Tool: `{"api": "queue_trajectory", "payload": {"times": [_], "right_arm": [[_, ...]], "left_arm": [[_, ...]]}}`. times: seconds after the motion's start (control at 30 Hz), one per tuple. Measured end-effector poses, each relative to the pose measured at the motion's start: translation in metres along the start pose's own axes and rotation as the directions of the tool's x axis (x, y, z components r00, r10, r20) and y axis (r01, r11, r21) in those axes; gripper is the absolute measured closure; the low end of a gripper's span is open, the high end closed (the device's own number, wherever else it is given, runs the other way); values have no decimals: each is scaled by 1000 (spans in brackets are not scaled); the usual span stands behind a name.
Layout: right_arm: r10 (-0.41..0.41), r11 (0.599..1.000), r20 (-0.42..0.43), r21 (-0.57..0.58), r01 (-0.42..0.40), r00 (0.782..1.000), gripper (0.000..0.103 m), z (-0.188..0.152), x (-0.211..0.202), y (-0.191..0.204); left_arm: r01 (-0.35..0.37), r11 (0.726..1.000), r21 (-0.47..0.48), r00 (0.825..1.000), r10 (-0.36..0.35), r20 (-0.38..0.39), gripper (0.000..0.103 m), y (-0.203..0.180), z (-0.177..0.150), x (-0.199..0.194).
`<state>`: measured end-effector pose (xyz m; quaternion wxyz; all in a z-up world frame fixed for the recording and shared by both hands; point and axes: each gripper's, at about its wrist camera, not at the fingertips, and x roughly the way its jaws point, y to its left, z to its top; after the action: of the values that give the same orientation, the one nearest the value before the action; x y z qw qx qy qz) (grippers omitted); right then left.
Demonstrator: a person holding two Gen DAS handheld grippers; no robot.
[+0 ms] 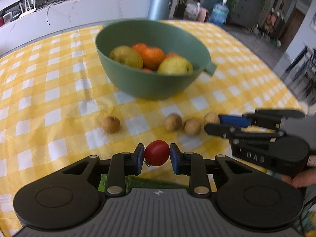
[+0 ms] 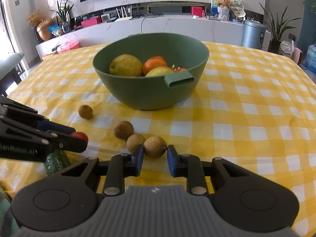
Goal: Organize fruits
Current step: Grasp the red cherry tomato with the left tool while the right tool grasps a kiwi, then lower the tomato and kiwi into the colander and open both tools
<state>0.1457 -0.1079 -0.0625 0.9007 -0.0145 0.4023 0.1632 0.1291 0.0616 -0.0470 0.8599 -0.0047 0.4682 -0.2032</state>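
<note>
My left gripper (image 1: 157, 156) is shut on a small red tomato (image 1: 157, 153), held just above the checked cloth in front of the green bowl (image 1: 138, 81). The bowl holds pears and oranges (image 1: 153, 57). Several brown longans lie on the cloth; one (image 1: 111, 124) sits apart to the left. My right gripper (image 2: 155, 156) is closed around the nearest longan (image 2: 155, 146), pads touching its sides, the fruit resting on the cloth. In the left wrist view the right gripper (image 1: 212, 123) shows at the right beside that longan (image 1: 211, 118). The left gripper with the tomato (image 2: 80, 136) shows at the left.
The yellow-and-white checked tablecloth (image 2: 246, 118) covers the table. Two more longans (image 2: 123, 129) lie just left of the held one, another (image 2: 85, 111) farther left. A green patterned object (image 2: 56, 161) lies under the left gripper. The bowl's handle (image 2: 180, 81) faces the right gripper.
</note>
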Motion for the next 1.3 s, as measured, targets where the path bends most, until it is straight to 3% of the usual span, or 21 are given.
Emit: {"api": "queue_trajectory", "payload": {"times": [0.3,0.53,0.73,1.07,1.3], "right_arm": [[57,997,123,-55,-50,991,81,7,-21,6],[89,994,192,-74,-76,977,81,28,-29,5],[92,992,212,-99,-72,973,81,55,-23,1],[144,976,116,-179,-122,983,81,92,12,4],[185,977,10,-108,-183,983,81,101,35,-5]], "left_arm": [[77,995,-60,987,-68,144,72,7,21,-24],[71,996,-47,970,-58,235,72,3,48,-32],[19,999,-33,971,-11,237,72,0,69,-22],[-53,999,-7,980,53,192,72,10,81,-2],[-45,999,-2,985,45,165,72,17,83,7]]}}
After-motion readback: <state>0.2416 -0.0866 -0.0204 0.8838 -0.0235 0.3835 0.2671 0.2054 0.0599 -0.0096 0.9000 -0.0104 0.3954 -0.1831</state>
